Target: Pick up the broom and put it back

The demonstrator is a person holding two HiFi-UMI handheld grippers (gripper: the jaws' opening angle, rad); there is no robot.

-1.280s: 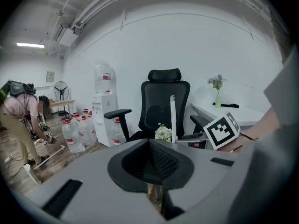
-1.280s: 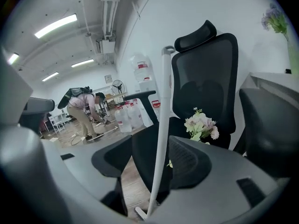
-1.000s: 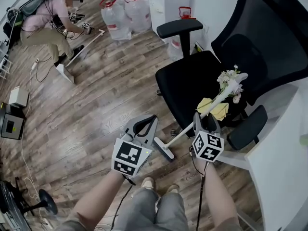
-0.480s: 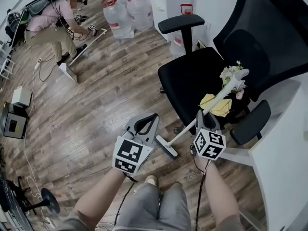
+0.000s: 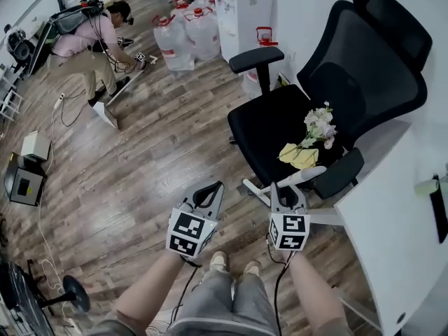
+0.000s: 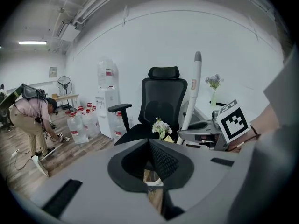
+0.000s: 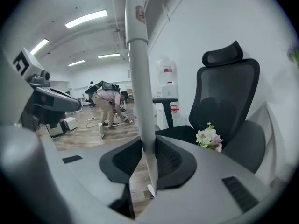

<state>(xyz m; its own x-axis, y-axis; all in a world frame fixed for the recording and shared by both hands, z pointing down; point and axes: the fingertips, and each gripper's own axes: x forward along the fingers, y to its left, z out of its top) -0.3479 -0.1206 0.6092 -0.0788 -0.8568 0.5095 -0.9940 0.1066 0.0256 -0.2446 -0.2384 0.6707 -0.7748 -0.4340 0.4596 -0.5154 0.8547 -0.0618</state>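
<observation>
The broom (image 5: 309, 176) is a white stick with a small brush head. My right gripper (image 5: 283, 189) is shut on its handle, just in front of the black office chair (image 5: 269, 121). In the right gripper view the handle (image 7: 139, 78) rises straight up between the pads of the right gripper (image 7: 147, 149). My left gripper (image 5: 212, 187) hovers to the left of it, jaws together and holding nothing. In the left gripper view the left gripper (image 6: 150, 146) faces the chair, and the broom (image 6: 193, 94) stands upright at the right.
Artificial flowers (image 5: 318, 123) and a yellow cloth (image 5: 297, 155) lie on the chair seat. A white desk (image 5: 395, 215) borders the right side. Water jugs (image 5: 187, 28) and a white cabinet stand at the back. A person (image 5: 87, 44) bends over the wooden floor at far left.
The right gripper's jaws closed on the broom handle and lifted it. The handle swung off the chair seat and now stands steeper. Both hands rose.
</observation>
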